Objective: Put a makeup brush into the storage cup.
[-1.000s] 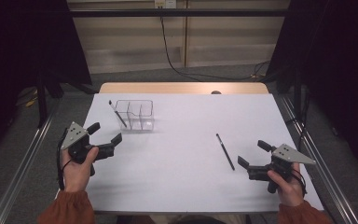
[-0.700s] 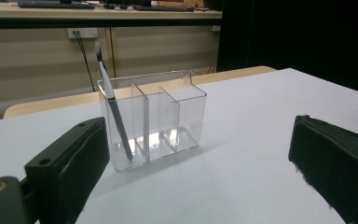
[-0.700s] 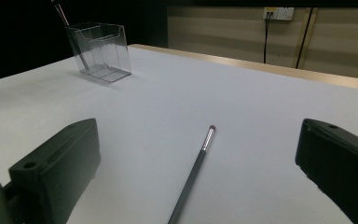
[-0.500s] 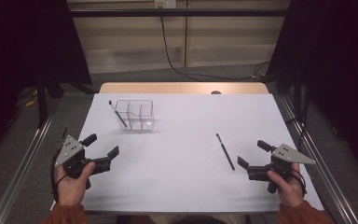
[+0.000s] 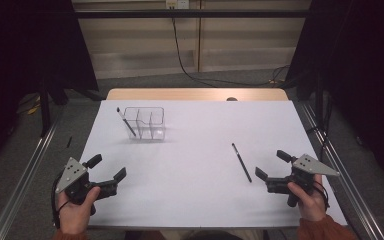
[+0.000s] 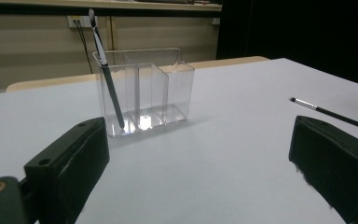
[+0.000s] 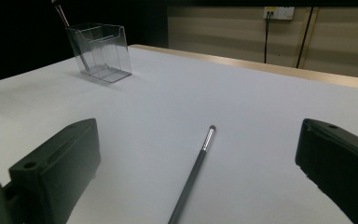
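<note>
A person's left gripper [image 5: 107, 168] and right gripper [image 5: 270, 165] rest at the near corners of a white-covered table [image 5: 200, 140], jaws spread wide and empty. A dark pen [image 5: 241, 162] lies flat just beside the right gripper; another pen [image 5: 126, 122] leans in a clear three-compartment organizer [image 5: 147, 123], end compartment.

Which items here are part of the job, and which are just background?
In play:
- loose pen lying on the table, near the open right gripper
- clear organizer
- pen already standing in it

Background:
- wall cable
- wall socket
</note>
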`<state>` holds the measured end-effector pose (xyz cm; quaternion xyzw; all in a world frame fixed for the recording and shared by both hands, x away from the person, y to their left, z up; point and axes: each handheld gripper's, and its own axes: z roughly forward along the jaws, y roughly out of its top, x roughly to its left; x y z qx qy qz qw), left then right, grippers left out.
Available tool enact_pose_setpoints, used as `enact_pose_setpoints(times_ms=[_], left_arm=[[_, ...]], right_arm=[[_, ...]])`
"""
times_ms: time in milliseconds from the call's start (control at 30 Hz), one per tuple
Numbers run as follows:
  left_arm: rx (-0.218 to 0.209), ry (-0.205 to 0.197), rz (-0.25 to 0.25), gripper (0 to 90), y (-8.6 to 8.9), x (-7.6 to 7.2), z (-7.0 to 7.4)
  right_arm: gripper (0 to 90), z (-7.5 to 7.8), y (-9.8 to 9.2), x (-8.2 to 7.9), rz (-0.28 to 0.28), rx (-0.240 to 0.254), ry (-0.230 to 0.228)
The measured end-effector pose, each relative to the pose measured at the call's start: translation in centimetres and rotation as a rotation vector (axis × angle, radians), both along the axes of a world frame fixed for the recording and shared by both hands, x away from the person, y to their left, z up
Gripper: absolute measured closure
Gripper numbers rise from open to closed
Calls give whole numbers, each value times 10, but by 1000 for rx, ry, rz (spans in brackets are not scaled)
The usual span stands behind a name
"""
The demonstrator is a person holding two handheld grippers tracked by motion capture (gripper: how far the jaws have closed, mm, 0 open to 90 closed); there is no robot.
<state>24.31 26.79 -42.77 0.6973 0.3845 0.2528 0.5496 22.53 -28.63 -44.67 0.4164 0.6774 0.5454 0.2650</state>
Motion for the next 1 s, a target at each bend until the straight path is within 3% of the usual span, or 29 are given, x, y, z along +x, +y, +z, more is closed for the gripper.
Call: enact_pose_setpoints(times_ms=[67,433,733,1000], left_arm=[[-14,-2,-2,38,1,-2,-1],[-5,1,0,34,2,-4,-3],[-5,4,0,35,2,-6,-5],[6,9,-5,35,0,-10,-5]], right_arm=[[0,0,0,0,0,1,-4],[0,1,0,0,2,8,-10],[0,1,6,7,22,26,11],[0,4,12,17,23,14,25]])
